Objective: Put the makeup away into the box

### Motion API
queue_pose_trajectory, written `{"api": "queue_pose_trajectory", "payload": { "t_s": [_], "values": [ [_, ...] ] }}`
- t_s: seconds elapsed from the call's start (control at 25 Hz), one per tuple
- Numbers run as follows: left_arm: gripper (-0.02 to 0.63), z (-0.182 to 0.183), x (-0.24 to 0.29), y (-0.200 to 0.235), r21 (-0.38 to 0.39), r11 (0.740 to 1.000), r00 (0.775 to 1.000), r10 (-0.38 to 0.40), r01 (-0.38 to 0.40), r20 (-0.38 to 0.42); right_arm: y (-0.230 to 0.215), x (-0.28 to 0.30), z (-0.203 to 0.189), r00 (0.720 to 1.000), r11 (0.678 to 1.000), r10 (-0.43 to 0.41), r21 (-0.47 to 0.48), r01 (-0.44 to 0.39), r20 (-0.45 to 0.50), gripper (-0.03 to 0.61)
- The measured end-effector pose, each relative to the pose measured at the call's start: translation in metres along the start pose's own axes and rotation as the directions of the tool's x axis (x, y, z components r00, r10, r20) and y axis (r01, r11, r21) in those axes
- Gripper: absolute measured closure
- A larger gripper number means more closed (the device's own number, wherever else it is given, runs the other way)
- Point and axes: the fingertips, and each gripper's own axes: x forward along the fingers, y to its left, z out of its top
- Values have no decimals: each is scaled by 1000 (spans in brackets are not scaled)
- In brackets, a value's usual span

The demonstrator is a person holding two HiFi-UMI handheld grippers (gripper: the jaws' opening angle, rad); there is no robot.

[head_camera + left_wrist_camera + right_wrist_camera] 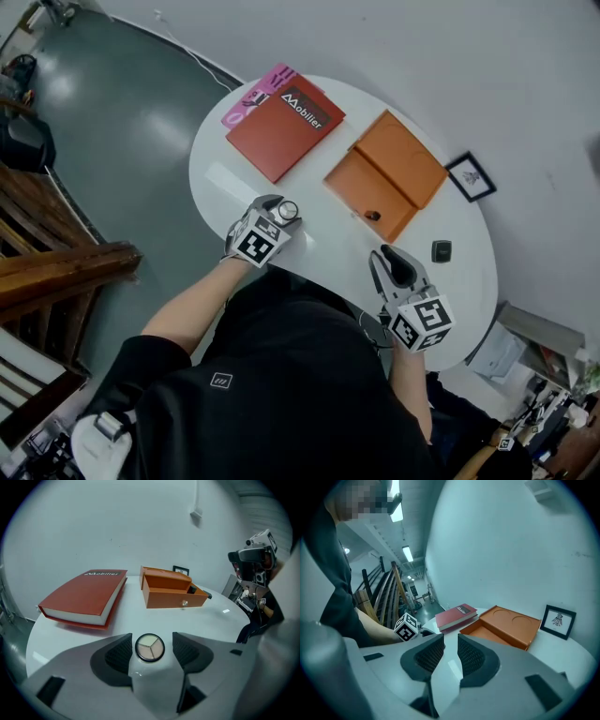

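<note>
1. Left gripper (pixel 150 637): jaws wide apart, with the round makeup compact (pixel 150 648) on the table (pixel 213 617) between the pads, untouched.
2. Right gripper (pixel 450 644): only a narrow gap, nothing in it.
3. Orange box (pixel 171 597) lies open farther back, with maybe something dark inside.

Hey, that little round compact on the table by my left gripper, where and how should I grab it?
I'd grip the round compact across its rim, on opposite edges, coming from above on the near side. It lies flat, face up on the table, so it offers only a thin edge: keep the jaws low. The left gripper straddles it, jaws open.
</note>
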Motion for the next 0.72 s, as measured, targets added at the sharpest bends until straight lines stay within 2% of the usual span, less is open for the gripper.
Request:
{"api": "queue_pose_trajectory", "payload": {
  "t_s": [0.16, 0.28, 0.4, 0.44, 0.6, 0.72],
  "values": [
    [341, -13, 10, -1, -18, 1000, 1000, -1, 0, -30, -1, -6, -9, 1000, 999, -2, 51, 1, 8, 480],
    [342, -18, 12, -2, 10, 1000, 999, 14, -13, -48, -4, -9, -14, 1000, 998, -18, 58, 18, -3, 480],
    [394, -19, 12, 3, 53, 997, 997, 51, -48, -56, -5, -11, -13, 999, 998, -33, 62, 33, 1, 480],
    [394, -19, 12, 4, 60, 997, 997, 56, -52, -56, -4, -11, -13, 999, 998, -36, 60, 36, 2, 482],
    [397, -20, 13, 3, 70, 997, 997, 42, -38, -64, 0, -9, -11, 999, 997, -47, 55, 47, 8, 482],
    [397, -12, 3, 1, 54, 998, 999, 20, -18, -38, 0, -11, -5, 997, 996, -68, 55, 67, 19, 482]
  ]
}}
